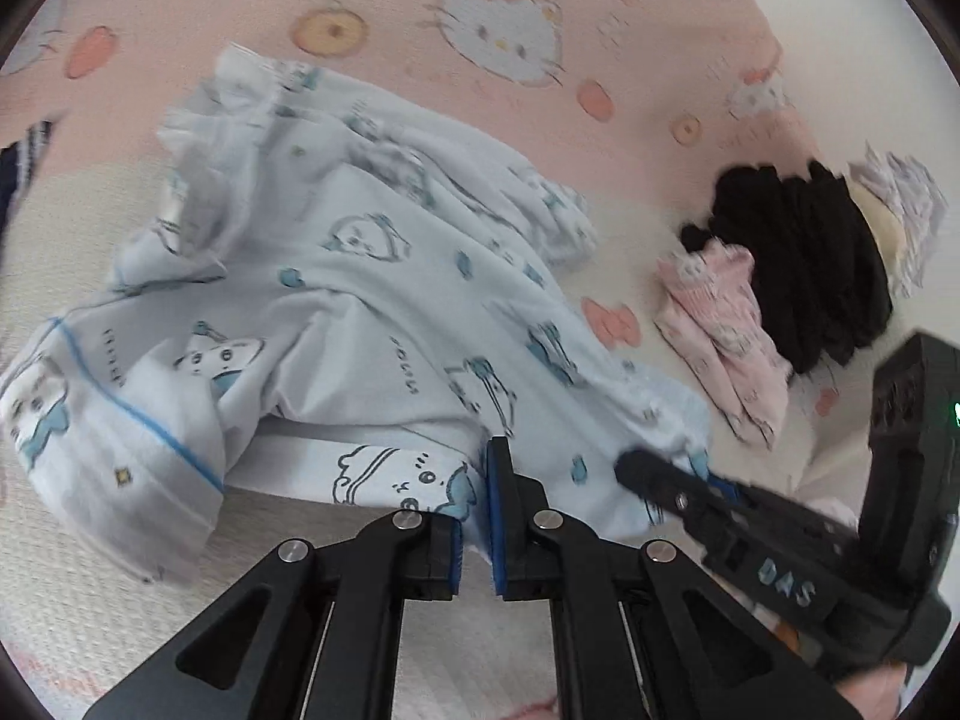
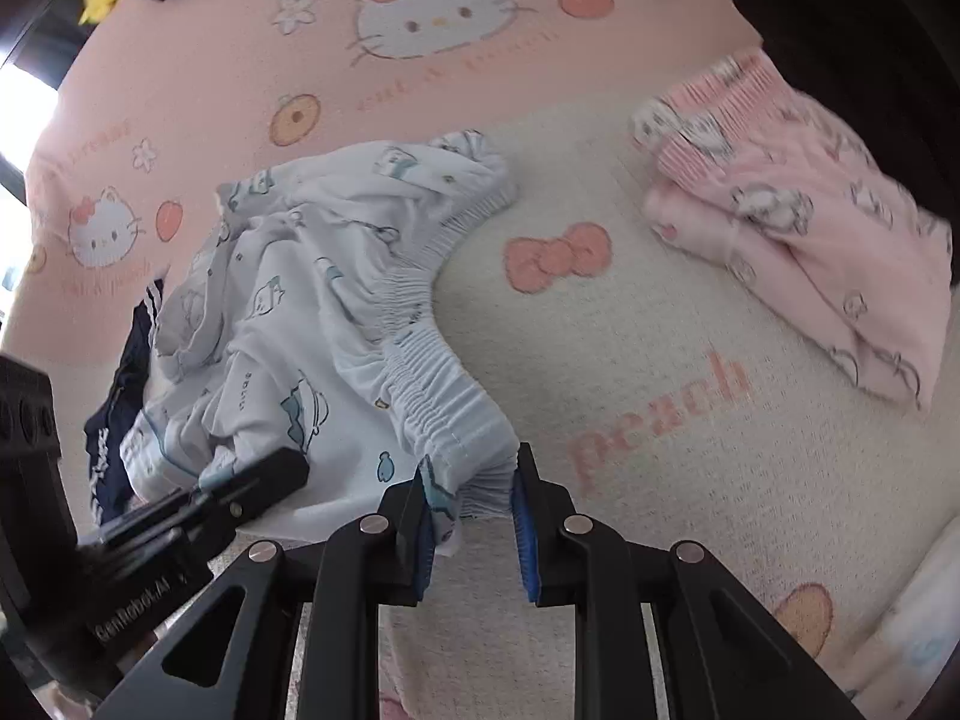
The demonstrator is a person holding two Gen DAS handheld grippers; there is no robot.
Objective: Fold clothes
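- The pale blue printed pants lay rumpled on the pink bed cover, near side lifted.
- The right gripper was clamped on their elastic waistband; the left gripper pinched the near edge.
- Judging by this, spreading them flat was in hand; pulling both grips apart seemed next.
- Only the right view showed the waistband and the folded pink garment clearly; the left alone showed a black garment fully.

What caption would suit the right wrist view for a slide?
Right gripper pinching the elastic waistband of light blue printed pants, beside folded pink clothes on a cartoon-cat blanket.
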